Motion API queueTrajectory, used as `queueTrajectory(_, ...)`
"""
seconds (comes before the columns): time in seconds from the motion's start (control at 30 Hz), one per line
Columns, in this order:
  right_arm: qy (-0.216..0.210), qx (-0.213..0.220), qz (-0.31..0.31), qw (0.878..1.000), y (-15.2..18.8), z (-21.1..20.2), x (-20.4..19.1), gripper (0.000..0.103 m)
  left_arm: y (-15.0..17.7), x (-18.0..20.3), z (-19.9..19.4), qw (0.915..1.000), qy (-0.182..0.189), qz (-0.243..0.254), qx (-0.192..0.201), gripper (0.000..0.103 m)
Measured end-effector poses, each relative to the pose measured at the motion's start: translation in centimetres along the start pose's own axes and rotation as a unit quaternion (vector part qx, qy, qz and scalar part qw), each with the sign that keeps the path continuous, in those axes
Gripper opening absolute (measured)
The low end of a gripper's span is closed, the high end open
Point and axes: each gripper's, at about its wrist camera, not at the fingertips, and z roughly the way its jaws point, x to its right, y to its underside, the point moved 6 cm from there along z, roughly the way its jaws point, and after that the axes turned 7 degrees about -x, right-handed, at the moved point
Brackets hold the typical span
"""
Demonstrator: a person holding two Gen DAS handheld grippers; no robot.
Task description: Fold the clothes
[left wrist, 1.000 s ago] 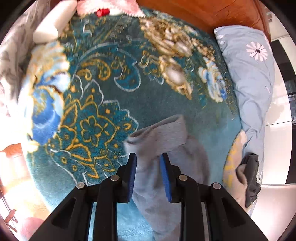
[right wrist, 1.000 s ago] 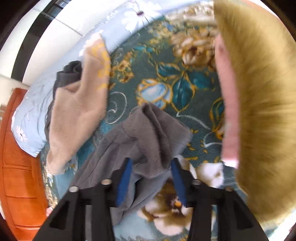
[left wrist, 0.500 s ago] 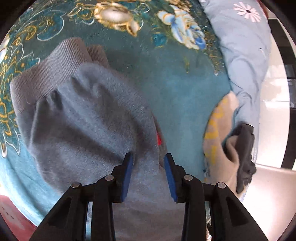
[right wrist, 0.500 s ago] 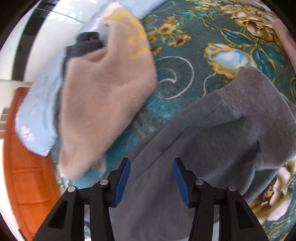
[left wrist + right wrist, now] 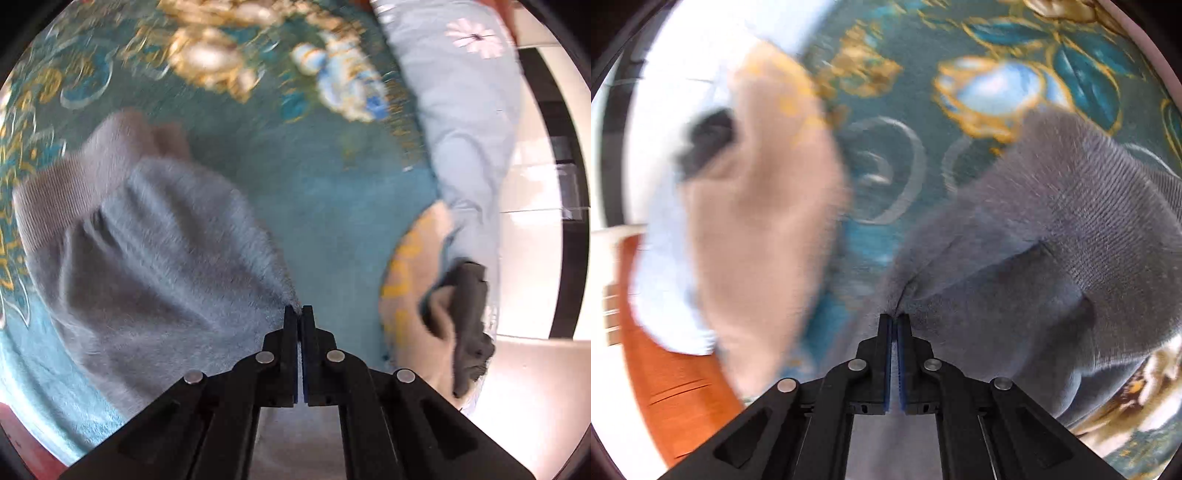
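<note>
A grey fleece garment with a ribbed cuff lies on a teal blanket with gold and blue flowers. My left gripper is shut on the garment's edge, and the cloth bunches into its tips. In the right wrist view the same grey garment fills the right half. My right gripper is shut on a pinched fold of it.
A beige garment with yellow print and a dark grey one lie piled at the blanket's right edge beside a pale blue flowered pillow. In the right wrist view the beige pile is left, over orange wood.
Both grippers were open over the grey garment half a second ago; both have now closed on its cloth. The views are blurred by motion.
</note>
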Motion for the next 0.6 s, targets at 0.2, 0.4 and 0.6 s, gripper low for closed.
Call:
queueTrajectory(0.2,0.004,0.001,0.001,1.000,-2.6,2.0,-0.1,0.003,-2.3,-2.5,3.8,0.9983,-0.045,-0.029,-0.023,0.002)
queueTrajectory(0.4,0.003,-0.022,-0.022,1.000,-3.3,2.9,1.0,0.017,-1.0,-3.1,2.3,0.9989,-0.024,-0.040,-0.012,0.002)
queueTrajectory(0.6,-0.029,0.017,-0.120,0.992,-1.5,-5.2,0.5,0.033,3.5,0.7,-1.6,0.9989,0.033,0.017,0.028,0.020)
